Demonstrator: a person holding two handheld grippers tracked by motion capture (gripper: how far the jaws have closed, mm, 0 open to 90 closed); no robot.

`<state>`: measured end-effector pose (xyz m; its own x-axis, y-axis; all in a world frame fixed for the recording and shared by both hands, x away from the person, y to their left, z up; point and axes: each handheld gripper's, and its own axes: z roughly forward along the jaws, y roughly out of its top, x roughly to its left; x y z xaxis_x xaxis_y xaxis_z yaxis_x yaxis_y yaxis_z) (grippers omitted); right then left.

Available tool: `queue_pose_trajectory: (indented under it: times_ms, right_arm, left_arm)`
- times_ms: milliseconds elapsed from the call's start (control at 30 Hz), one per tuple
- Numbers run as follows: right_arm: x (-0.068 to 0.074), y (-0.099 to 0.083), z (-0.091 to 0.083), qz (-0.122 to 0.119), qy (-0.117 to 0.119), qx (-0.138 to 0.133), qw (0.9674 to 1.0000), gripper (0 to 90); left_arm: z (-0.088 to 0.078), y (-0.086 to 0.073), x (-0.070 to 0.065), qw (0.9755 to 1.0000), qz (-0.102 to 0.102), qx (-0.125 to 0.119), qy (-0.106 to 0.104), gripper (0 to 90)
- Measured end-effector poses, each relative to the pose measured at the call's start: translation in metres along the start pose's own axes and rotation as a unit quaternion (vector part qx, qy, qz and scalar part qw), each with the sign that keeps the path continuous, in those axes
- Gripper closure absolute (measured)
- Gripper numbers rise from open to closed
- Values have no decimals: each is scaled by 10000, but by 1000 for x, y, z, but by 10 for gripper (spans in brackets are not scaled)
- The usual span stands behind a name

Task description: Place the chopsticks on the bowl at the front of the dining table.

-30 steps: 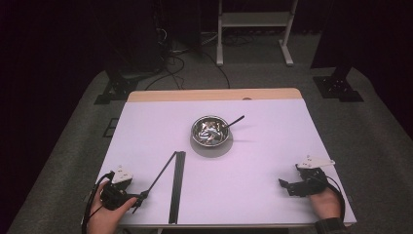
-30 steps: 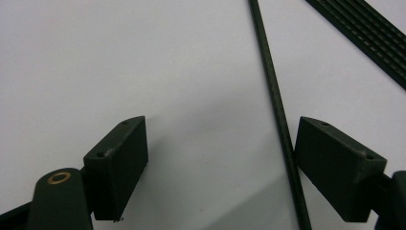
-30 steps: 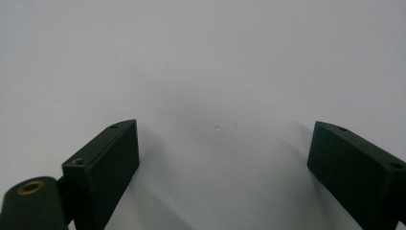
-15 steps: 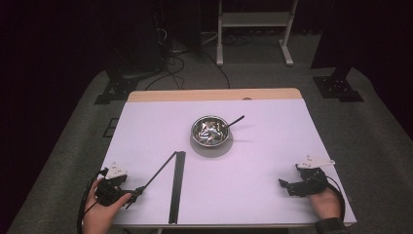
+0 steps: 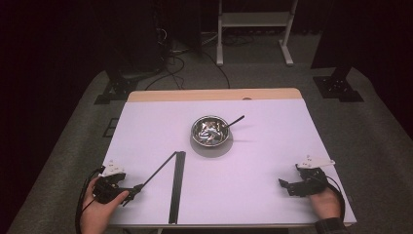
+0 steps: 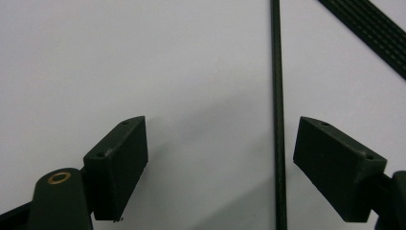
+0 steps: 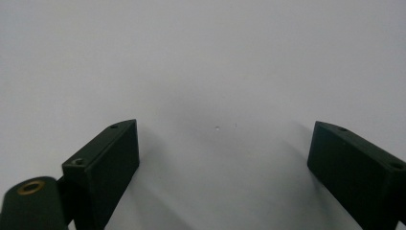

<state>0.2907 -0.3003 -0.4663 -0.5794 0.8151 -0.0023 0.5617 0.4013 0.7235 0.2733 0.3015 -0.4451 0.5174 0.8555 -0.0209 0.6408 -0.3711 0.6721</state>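
A thin black rod (image 5: 157, 170) lies slanted on the white table (image 5: 263, 151), and its far end meets the top of a flat black ribbed bar (image 5: 177, 187). My left gripper (image 5: 132, 190) sits at the rod's near end, at the front left. In the left gripper view the rod (image 6: 277, 120) runs between the open jaws of the left gripper (image 6: 220, 129), close to the right pad (image 6: 335, 167), with a gap on both sides. The bar (image 6: 368, 33) crosses the top right corner. My right gripper (image 5: 288, 185) rests open at the front right, and the right gripper (image 7: 225, 129) has bare table between its jaws.
A shiny metal bowl (image 5: 210, 131) stands at the table's middle with a dark utensil handle (image 5: 234, 120) sticking out toward the right. A wooden strip (image 5: 214, 95) edges the far side. Beyond it are cables and stand legs on grey carpet.
My left hand and gripper have shifted a little to the left along the front edge. The right hand, the bowl and the bar have stayed put.
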Motion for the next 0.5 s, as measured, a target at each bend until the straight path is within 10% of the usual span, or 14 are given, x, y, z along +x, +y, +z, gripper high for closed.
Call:
queue_pose_trajectory:
  times_ms: [500]
  right_arm:
    - [0, 0, 0, 0, 0, 0, 10000, 91]
  left_arm:
    - [2, 9, -5, 9999, 9, -117, -114, 170]
